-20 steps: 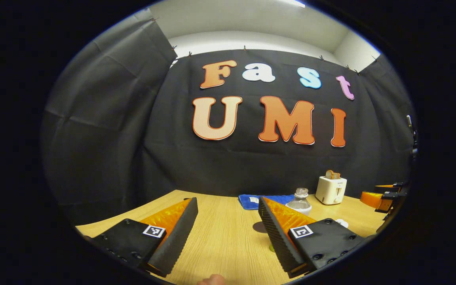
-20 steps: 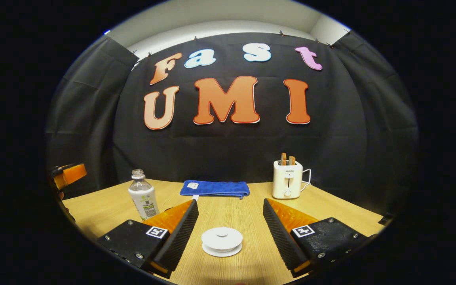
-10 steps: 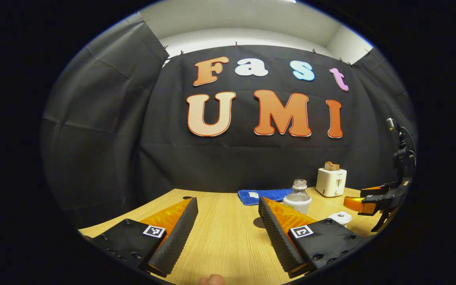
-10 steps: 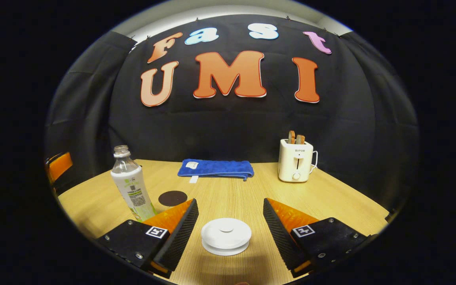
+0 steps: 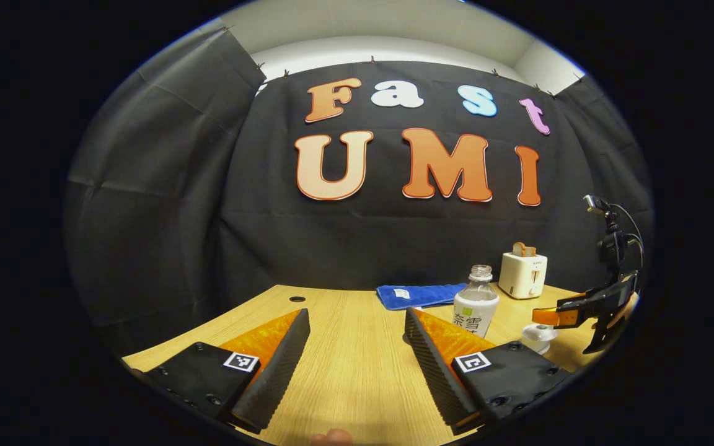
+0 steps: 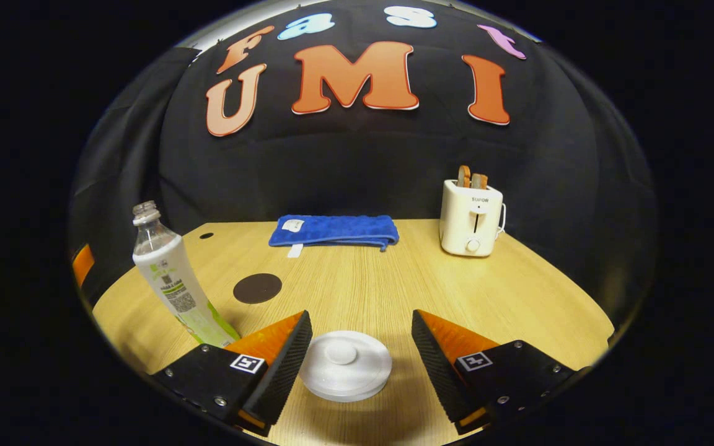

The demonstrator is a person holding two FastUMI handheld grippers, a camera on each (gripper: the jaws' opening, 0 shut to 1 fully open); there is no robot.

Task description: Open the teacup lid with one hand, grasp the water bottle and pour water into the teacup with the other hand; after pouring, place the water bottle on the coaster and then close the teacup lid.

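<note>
Wooden counter point(image 6: 394, 291) inside the black-draped booth, both tools spread wide and holding nothing.

Teacup lid point(image 6: 345, 365) sits on its cup between the right tool's point(image 6: 357, 365) fingers, which flank it without contact. Water bottle point(image 6: 171, 279) stands uncapped just left of that tool; round dark coaster point(image 6: 258, 288) lies beyond it on the counter. Folded blue towel point(image 6: 334, 230) and white toaster point(image 6: 472, 217) stand at the back edge. Left tool point(image 5: 357, 362) hovers over bare counter, the bottle just behind its right-hand finger point(image 5: 434, 362).
</note>
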